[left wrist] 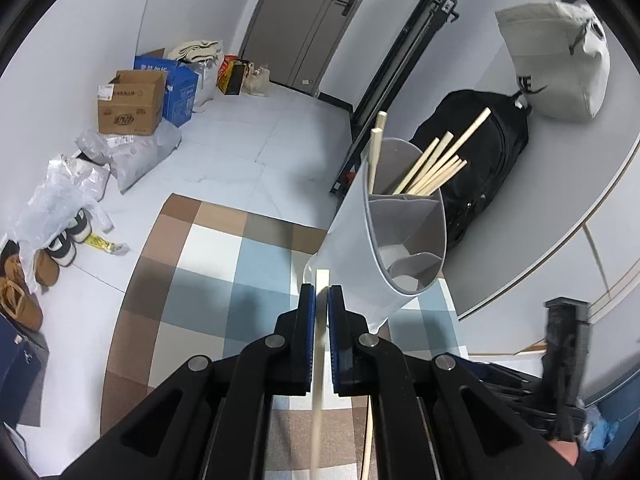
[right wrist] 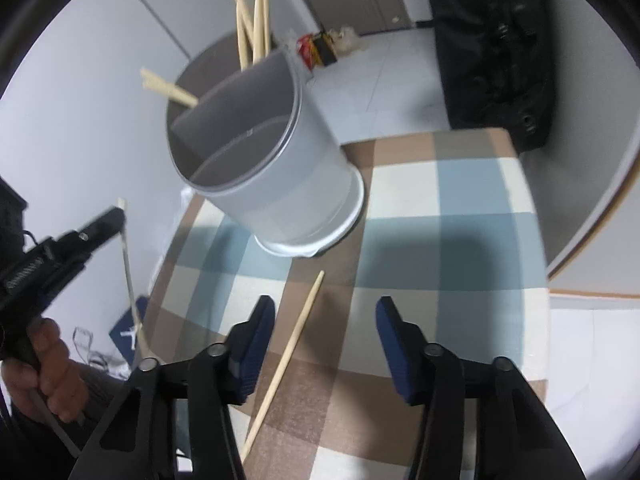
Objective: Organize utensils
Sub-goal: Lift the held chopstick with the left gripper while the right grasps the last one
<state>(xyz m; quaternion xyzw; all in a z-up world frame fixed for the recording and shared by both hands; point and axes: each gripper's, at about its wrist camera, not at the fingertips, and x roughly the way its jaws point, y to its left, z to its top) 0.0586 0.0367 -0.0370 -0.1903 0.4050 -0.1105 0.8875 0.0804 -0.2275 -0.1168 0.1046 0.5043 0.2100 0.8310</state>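
The left gripper [left wrist: 322,296] is clamped on a single chopstick [left wrist: 320,360], its blunt end poking out just past the blue pads, low in the centre of the left wrist view. Just to the right and above stands the grey divided holder [left wrist: 404,240], with several chopsticks [left wrist: 432,168] already leaning out of its far compartment. The step in hand appears to be carrying this chopstick to the holder; the next move likely calls for raising it above the rim and lowering it into the compartment with the others. The right gripper [right wrist: 326,344] hangs with its jaws wide apart above the checked worktop [right wrist: 460,200], over a loose chopstick [right wrist: 288,360] lying at the lower centre, probably the next pick.
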